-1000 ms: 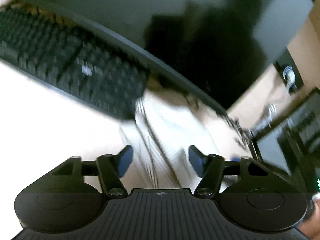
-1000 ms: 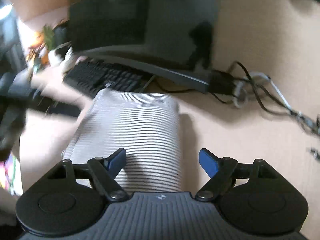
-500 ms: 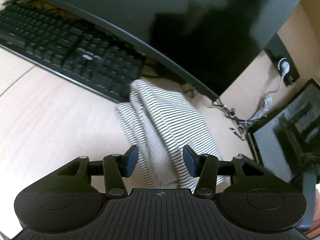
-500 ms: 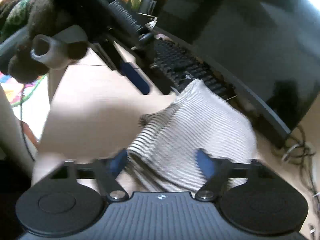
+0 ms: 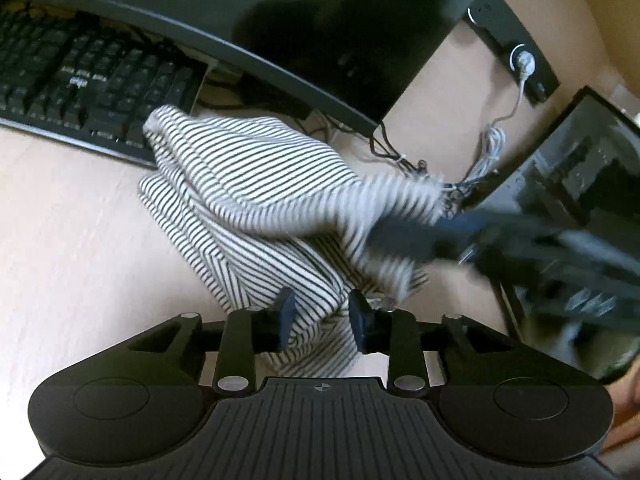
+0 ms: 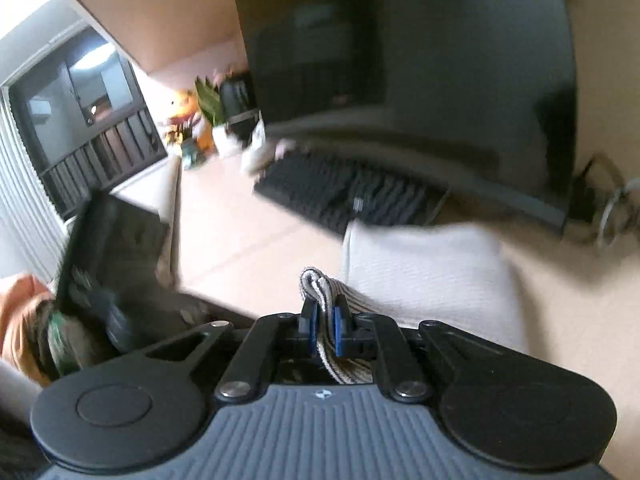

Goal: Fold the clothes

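Observation:
A white garment with thin black stripes lies bunched on the light wooden desk, in front of the monitor. My left gripper straddles the near edge of the cloth with its jaws still apart, cloth between the blue pads. My right gripper is shut on a fold of the striped garment and lifts it; in the left wrist view it shows blurred at the right, pulling the cloth's right edge up.
A black keyboard lies at the back left, partly under the cloth's far corner. A large dark monitor stands behind. Tangled cables and a dark case are at the right. A potted plant stands far left.
My right gripper has closed on the garment's edge and raised it. My left gripper has moved down onto the near edge and its jaws have narrowed around the cloth.

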`<act>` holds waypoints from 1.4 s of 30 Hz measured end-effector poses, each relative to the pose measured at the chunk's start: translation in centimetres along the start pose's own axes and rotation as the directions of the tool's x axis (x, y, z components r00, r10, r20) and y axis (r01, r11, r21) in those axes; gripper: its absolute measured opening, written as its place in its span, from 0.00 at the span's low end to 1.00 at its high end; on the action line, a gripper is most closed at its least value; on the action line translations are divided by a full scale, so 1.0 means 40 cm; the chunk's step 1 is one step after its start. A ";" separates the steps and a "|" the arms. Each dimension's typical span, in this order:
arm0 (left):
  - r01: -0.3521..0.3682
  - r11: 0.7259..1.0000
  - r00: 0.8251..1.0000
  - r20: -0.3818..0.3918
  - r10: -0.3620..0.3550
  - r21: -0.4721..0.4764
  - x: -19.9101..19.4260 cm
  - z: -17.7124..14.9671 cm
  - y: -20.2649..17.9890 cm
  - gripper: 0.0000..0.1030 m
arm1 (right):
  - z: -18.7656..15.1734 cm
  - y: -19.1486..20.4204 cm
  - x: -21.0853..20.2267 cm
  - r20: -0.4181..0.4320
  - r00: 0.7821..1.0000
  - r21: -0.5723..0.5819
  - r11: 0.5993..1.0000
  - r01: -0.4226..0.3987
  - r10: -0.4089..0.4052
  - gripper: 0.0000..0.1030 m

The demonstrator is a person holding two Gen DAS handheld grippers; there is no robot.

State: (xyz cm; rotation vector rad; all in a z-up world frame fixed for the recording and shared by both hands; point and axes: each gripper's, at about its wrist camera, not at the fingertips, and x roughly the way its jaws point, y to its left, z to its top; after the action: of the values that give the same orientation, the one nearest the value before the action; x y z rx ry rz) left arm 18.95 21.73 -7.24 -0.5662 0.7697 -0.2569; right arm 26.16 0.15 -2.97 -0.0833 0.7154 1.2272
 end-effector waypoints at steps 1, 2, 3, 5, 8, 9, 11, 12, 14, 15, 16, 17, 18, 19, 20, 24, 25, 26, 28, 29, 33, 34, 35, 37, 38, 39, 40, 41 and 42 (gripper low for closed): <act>-0.003 1.000 1.000 -0.012 0.003 -0.009 -0.006 -0.006 0.010 0.37 | -0.013 0.003 0.011 -0.024 1.000 -0.020 1.000 -0.002 0.002 0.08; -0.009 1.000 1.000 -0.026 0.008 -0.015 -0.012 -0.012 0.020 0.41 | -0.023 0.010 0.018 -0.048 0.999 -0.056 0.998 0.003 -0.006 0.08; -0.029 0.999 0.999 -0.038 0.028 -0.014 -0.022 -0.017 0.029 0.43 | -0.035 0.026 0.028 -0.068 0.998 -0.090 0.996 0.009 -0.015 0.08; -0.080 0.996 0.996 -0.038 0.078 -0.041 -0.055 -0.028 0.058 0.43 | -0.065 0.057 0.050 -0.113 0.993 -0.153 0.988 0.008 -0.026 0.08; -0.108 0.990 0.994 0.024 0.111 -0.089 -0.114 -0.002 0.075 0.43 | -0.114 0.107 0.063 -0.159 0.986 -0.248 0.969 0.019 -0.060 0.09; -0.107 0.991 0.992 0.054 0.111 -0.083 -0.127 0.014 0.066 0.43 | -0.119 0.113 0.070 -0.164 0.984 -0.267 0.963 0.022 -0.068 0.09; -0.083 0.995 0.991 0.104 0.089 -0.063 -0.138 0.047 0.038 0.43 | -0.125 0.138 0.066 -0.168 0.982 -0.314 0.949 0.033 -0.089 0.09; -0.057 0.997 0.991 0.121 0.062 -0.047 -0.131 0.061 0.017 0.43 | -0.127 0.150 0.064 -0.167 0.980 -0.344 0.938 0.040 -0.103 0.09; -0.010 1.000 0.990 0.138 0.011 -0.008 -0.108 0.083 -0.026 0.43 | -0.134 0.168 0.060 -0.164 0.978 -0.385 0.921 0.053 -0.125 0.09; -0.007 1.000 0.993 0.115 0.006 0.013 -0.081 0.085 -0.038 0.43 | -0.135 0.173 0.061 -0.161 0.978 -0.395 0.917 0.058 -0.131 0.10; -0.008 0.999 0.996 0.089 0.005 0.033 -0.053 0.086 -0.048 0.43 | -0.134 0.173 0.056 -0.154 0.979 -0.388 0.919 0.061 -0.130 0.12; -0.008 0.999 0.998 0.062 0.005 0.053 -0.025 0.088 -0.057 0.43 | -0.133 0.172 0.046 -0.145 0.981 -0.375 0.925 0.064 -0.127 0.12; -0.031 0.998 0.999 0.026 0.030 0.053 0.001 0.081 -0.050 0.41 | -0.128 0.166 0.032 -0.133 0.983 -0.353 0.933 0.069 -0.123 0.14; -0.059 0.997 0.998 -0.012 0.060 0.050 0.026 0.072 -0.040 0.37 | -0.119 0.154 0.008 -0.120 0.986 -0.314 0.947 0.071 -0.114 0.18; -0.060 0.997 0.998 -0.018 0.061 0.046 0.029 0.068 -0.032 0.32 | -0.107 0.137 -0.019 -0.108 0.989 -0.266 0.961 0.072 -0.104 0.20; -0.042 0.998 0.999 -0.022 0.043 0.041 0.019 0.058 -0.009 0.32 | -0.058 0.037 -0.154 -0.006 0.996 -0.033 0.995 0.090 -0.090 0.52; -0.038 0.998 0.999 -0.024 0.039 0.043 0.016 0.057 -0.006 0.32 | -0.045 0.007 -0.170 0.013 0.995 0.025 0.995 0.099 -0.099 0.58; -0.035 0.998 0.999 -0.023 0.037 0.047 0.016 0.054 -0.005 0.32 | -0.033 -0.025 -0.179 0.032 0.993 0.077 0.991 0.110 -0.113 0.61; -0.033 0.998 0.999 -0.019 0.033 0.046 0.015 0.052 -0.004 0.32 | -0.014 -0.083 -0.175 0.053 0.986 0.149 0.978 0.147 -0.157 0.74; -0.030 0.999 0.999 -0.018 0.031 0.042 0.016 0.052 -0.003 0.32 | -0.012 -0.114 -0.157 0.049 0.985 0.183 0.971 0.153 -0.165 0.76; -0.025 0.999 1.000 -0.015 0.025 0.029 0.013 0.052 0.002 0.32 | -0.060 -0.229 -0.054 -0.006 0.990 0.394 0.910 0.132 -0.141 0.76; -0.024 0.999 1.000 -0.014 0.024 0.026 0.011 0.051 0.004 0.32 | -0.074 -0.249 -0.028 -0.018 0.992 0.441 0.890 0.118 -0.123 0.79; -0.023 0.999 1.000 -0.014 0.023 0.022 0.010 0.051 0.005 0.32 | -0.084 -0.263 -0.008 -0.022 0.995 0.482 0.871 0.097 -0.098 0.81; -0.016 1.000 1.000 -0.013 0.016 0.013 0.010 0.051 0.012 0.32 | -0.100 -0.279 0.024 -0.019 0.999 0.552 0.833 0.042 -0.038 0.84; -0.013 1.000 1.000 -0.013 0.013 0.009 0.011 0.052 0.013 0.31 | -0.095 -0.274 0.035 -0.022 0.999 0.554 0.832 0.033 -0.025 0.84; -0.012 1.000 1.000 -0.014 0.012 0.006 0.011 0.053 0.014 0.31 | -0.081 -0.260 0.043 -0.030 0.999 0.530 0.847 0.037 -0.025 0.81; -0.018 1.000 1.000 -0.015 0.018 0.008 0.012 0.055 0.014 0.31 | -0.067 -0.246 0.051 -0.038 0.999 0.507 0.861 0.041 -0.026 0.76; -0.026 1.000 1.000 -0.015 0.027 0.012 0.012 0.056 0.014 0.31 | -0.048 -0.225 0.047 -0.031 0.999 0.461 0.886 0.043 -0.032 0.72; -0.035 0.999 0.999 -0.015 0.035 0.016 0.013 0.057 0.014 0.32 | -0.029 -0.206 0.032 -0.002 1.000 0.415 0.909 0.029 -0.030 0.61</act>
State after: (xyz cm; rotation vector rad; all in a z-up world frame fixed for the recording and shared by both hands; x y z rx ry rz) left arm 20.93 22.86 -6.53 -0.5364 0.7910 -0.2350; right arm 33.05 -2.26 -7.14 0.2606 0.9548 1.0226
